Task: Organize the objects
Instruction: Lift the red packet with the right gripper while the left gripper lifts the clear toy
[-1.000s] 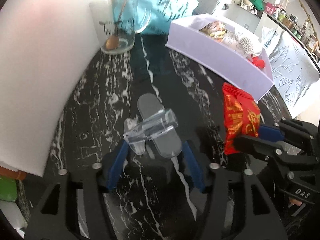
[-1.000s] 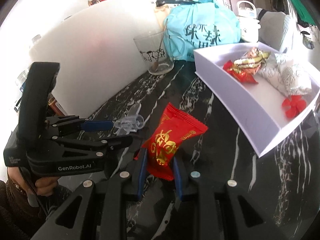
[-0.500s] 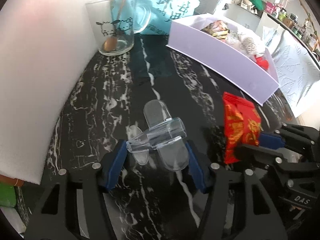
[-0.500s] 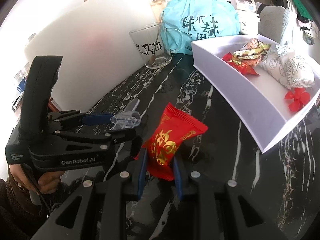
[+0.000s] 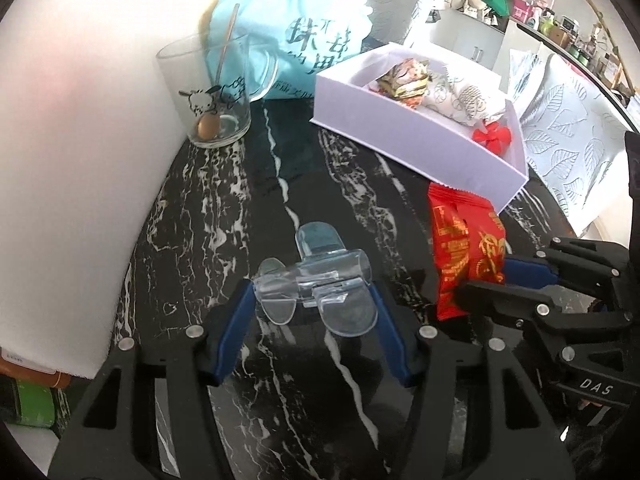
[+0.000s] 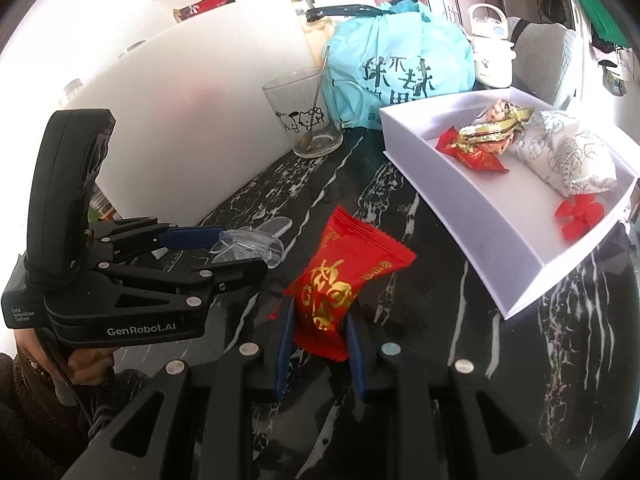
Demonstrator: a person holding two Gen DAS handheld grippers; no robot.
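Observation:
My left gripper [image 5: 312, 300] is shut on a clear plastic clip [image 5: 320, 280] and holds it above the black marble table [image 5: 224, 184]; the clip also shows in the right wrist view [image 6: 252, 244]. My right gripper [image 6: 320, 320] is shut on a red snack packet [image 6: 344, 280], also seen in the left wrist view [image 5: 464, 248]. A white open box [image 6: 472, 216] lies to the right and beyond, holding a red candy [image 6: 472, 156], a gold wrapped sweet [image 6: 496, 124], a patterned pouch [image 6: 568, 156] and a red plastic flower [image 6: 578, 216].
A glass mug [image 5: 212, 96] with a spoon in it stands at the back left beside a white board [image 5: 80, 152]. A turquoise bag [image 5: 292, 24] sits behind the box. A white cushioned seat [image 5: 568, 144] lies past the table's right edge.
Both grippers have risen with their loads and the view has tilted toward the white box, so more of its inside shows. The clip and the packet stay gripped.

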